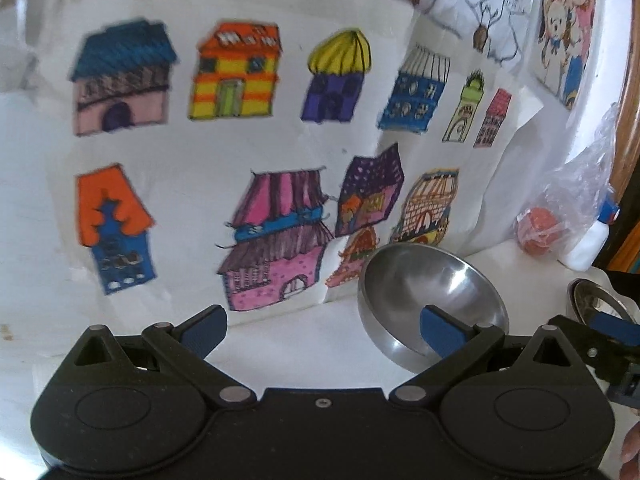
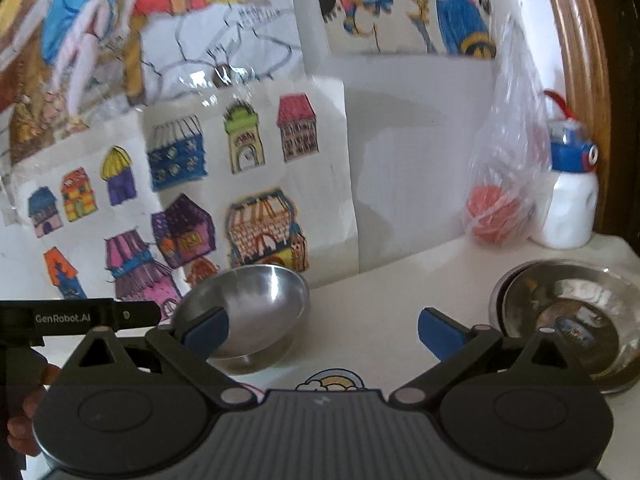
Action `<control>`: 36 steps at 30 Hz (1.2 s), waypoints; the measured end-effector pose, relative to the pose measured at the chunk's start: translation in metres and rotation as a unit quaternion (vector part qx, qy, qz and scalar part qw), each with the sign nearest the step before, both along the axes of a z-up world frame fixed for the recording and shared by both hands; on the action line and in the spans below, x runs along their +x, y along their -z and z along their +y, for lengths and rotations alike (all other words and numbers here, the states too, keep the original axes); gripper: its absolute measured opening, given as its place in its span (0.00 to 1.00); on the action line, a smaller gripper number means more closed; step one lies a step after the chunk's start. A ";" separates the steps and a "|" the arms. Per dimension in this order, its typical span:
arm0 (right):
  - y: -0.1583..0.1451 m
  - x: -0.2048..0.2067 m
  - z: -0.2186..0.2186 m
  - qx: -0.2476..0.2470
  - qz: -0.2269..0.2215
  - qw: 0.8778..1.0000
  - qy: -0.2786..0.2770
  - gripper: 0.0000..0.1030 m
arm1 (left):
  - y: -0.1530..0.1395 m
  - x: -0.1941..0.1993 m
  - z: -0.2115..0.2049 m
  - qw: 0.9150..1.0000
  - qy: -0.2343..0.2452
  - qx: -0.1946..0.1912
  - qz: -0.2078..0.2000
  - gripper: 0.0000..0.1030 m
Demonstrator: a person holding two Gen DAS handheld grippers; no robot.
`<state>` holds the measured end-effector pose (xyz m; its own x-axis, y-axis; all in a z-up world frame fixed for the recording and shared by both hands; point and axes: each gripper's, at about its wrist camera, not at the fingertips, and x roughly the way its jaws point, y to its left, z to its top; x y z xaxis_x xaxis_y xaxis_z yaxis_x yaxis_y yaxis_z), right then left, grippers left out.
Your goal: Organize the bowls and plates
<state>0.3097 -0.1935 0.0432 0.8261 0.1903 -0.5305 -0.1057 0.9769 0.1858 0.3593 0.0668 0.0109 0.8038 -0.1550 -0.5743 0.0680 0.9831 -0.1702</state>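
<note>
Bowls first: a round shiny steel bowl (image 2: 248, 312) sits tilted on the white table (image 2: 380, 292) near the wall, well apart from nested steel dishes (image 2: 568, 316). Both the left gripper (image 1: 324, 328) and right gripper (image 2: 322, 330) gape empty. A careless pinch on that slick rim could send it skidding.

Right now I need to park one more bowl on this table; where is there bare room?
Bare tabletop lies between the single steel bowl and the stacked steel dishes. More shows left of that bowl, below the house drawings. The back right corner is crowded by the plastic bag and white bottle.
</note>
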 end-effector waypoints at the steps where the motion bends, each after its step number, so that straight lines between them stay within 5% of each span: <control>1: 0.003 0.003 0.000 0.002 0.004 1.000 -0.001 1.00 | 0.002 0.003 -0.002 1.000 0.001 0.000 0.002 0.99; 16: 0.035 0.040 0.005 0.010 0.037 0.999 -0.009 1.00 | 0.016 0.038 -0.008 0.999 -0.013 -0.025 0.035 0.99; 22: 0.042 0.048 0.007 0.022 0.049 0.998 -0.012 0.99 | 0.021 0.052 -0.009 0.996 -0.010 -0.048 0.081 0.99; 36: 0.049 0.055 0.015 0.038 0.062 0.997 -0.025 0.80 | 0.024 0.055 -0.006 0.992 -0.013 -0.077 0.104 0.99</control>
<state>0.3650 -0.1782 -0.0055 0.7429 0.2734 -0.6110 -0.1254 0.9535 0.2741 0.4148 0.0606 -0.0132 0.6753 -0.2347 -0.6992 -0.0088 0.9454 -0.3259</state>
